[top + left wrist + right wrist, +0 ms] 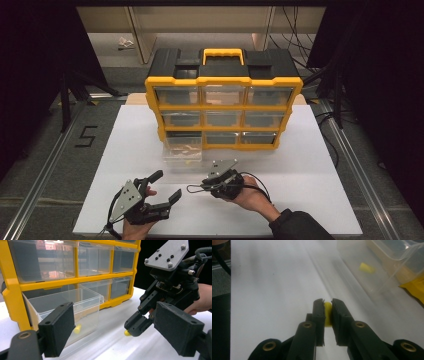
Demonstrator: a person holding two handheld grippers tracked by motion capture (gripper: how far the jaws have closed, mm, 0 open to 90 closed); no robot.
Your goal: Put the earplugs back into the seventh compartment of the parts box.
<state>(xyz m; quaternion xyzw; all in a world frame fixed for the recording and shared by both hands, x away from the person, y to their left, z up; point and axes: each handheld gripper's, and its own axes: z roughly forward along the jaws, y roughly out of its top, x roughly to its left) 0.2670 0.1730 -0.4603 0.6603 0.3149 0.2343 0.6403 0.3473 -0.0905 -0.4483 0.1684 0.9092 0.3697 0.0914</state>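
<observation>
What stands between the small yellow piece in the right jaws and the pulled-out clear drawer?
Nothing visible does. The right gripper is shut on the yellow piece above bare white table. The clear drawer is pulled out with its top open. The left gripper, open, stands off to the side.

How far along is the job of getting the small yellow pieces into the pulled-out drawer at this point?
Done: the clear drawer at the cabinet's bottom left is pulled out, and one yellow piece already lies in it. In hand: the right gripper is shut on a second yellow piece just above the white board. Left: carrying it to the drawer, releasing it, probably closing the drawer. The left gripper waits open.
</observation>
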